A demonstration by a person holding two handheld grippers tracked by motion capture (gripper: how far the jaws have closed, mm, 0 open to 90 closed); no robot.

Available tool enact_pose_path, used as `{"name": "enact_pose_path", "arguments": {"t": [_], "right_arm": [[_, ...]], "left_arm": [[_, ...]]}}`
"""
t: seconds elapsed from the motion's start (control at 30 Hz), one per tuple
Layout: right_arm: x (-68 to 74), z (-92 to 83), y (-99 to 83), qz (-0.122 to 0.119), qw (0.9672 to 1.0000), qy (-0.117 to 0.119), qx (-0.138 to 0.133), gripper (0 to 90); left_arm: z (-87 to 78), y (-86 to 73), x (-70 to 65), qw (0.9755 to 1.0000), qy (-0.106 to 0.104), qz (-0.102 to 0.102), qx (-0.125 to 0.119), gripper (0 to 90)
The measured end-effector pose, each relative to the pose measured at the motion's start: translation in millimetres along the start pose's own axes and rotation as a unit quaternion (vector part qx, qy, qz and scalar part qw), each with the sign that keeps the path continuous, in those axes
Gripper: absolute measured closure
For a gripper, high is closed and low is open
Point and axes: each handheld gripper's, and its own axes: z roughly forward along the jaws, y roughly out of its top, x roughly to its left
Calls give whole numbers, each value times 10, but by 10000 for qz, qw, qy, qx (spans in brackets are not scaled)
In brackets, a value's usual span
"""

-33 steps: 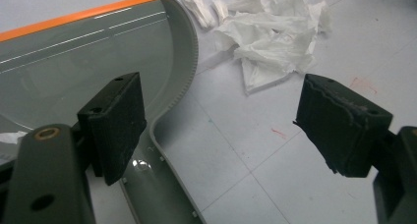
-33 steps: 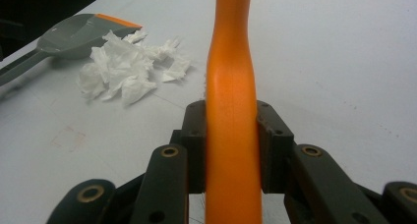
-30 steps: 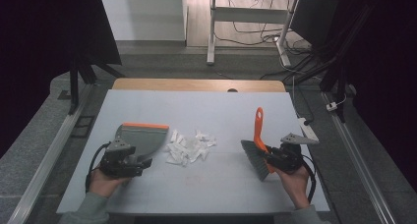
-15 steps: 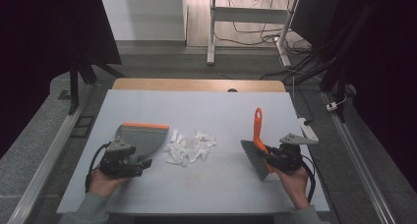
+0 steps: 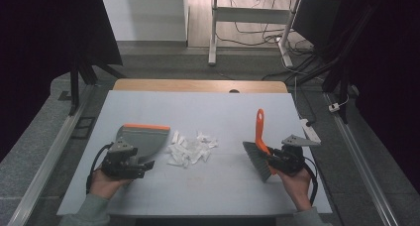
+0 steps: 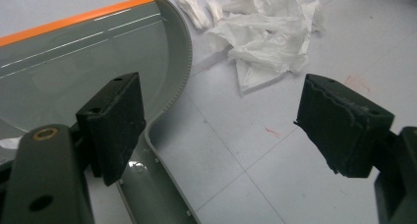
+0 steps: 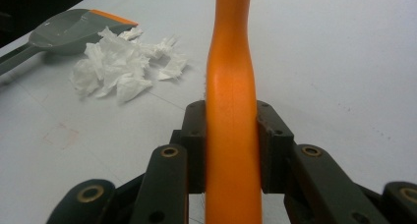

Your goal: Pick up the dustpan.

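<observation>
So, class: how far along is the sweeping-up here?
Done: the right gripper is shut on the brush's orange handle.

In hand: the left gripper is open over the dustpan's handle, not gripping it.

Left: grip the dustpan, then sweep the pile of torn white paper, which lies on the table beside the pan, none inside.

Tool [image 6: 221, 130] wide apart; dustpan [image 6: 74, 62], paper scraps [image 6: 265, 37] ahead.

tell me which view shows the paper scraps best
The left gripper view: the paper scraps lie close up, crumpled folds clear, just past the dustpan rim. The high view shows the whole pile small, between dustpan and brush. The right gripper view shows it farther off, left of the orange handle.
</observation>
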Motion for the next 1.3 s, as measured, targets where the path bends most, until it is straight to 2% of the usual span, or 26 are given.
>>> {"name": "enact_pose_path", "arguments": {"t": [0.3, 0.43, 0.53, 0.6, 0.7, 0.93, 0.97, 1.0, 1.07, 1.1, 1.27, 1.3], "right_arm": [[-2, 12, 6, 24, 10000, 77, -20, 707], [-5, 11, 12, 30, 10000, 52, -25, 706], [0, 18, 11, 31, 10000, 39, -16, 706], [2, 22, 10, 27, 10000, 47, -8, 706], [6, 23, 12, 10, 10000, 45, -3, 706], [5, 24, 12, -4, 10000, 24, 5, 707], [5, 25, 12, -5, 10000, 19, 10, 707], [5, 26, 11, -6, 10000, 18, 10, 707], [7, 28, 11, -8, 10000, 7, 14, 706], [7, 28, 11, -8, 10000, 7, 14, 706], [4, 28, 8, -3, 10000, 4, 22, 706], [2, 28, 8, -5, 10000, 5, 26, 706]], "left_arm": [[-113, 209, 17, 9998, 65, 32, 208, 180], [-155, 286, 99, 9992, 192, -133, 314, 182], [-148, 264, 165, 9984, 299, -310, 366, 182], [-134, 240, 202, 9972, 397, -355, 520, 180], [-164, 211, 255, 9958, 520, -500, 555, 172], [-172, 142, 314, 9908, 832, -686, 822, 137], [-153, 131, 315, 9894, 885, -706, 904, 133], [-90, 108, 319, 9852, 1024, -784, 1127, 125], [-24, 78, 333, 9828, 1035, -850, 1269, 122], [-24, 78, 333, 9828, 1035, -850, 1269, 120], [108, 18, 341, 9784, 1005, -946, 1536, 104], [108, 18, 341, 9784, 1005, -946, 1536, 103]]}}
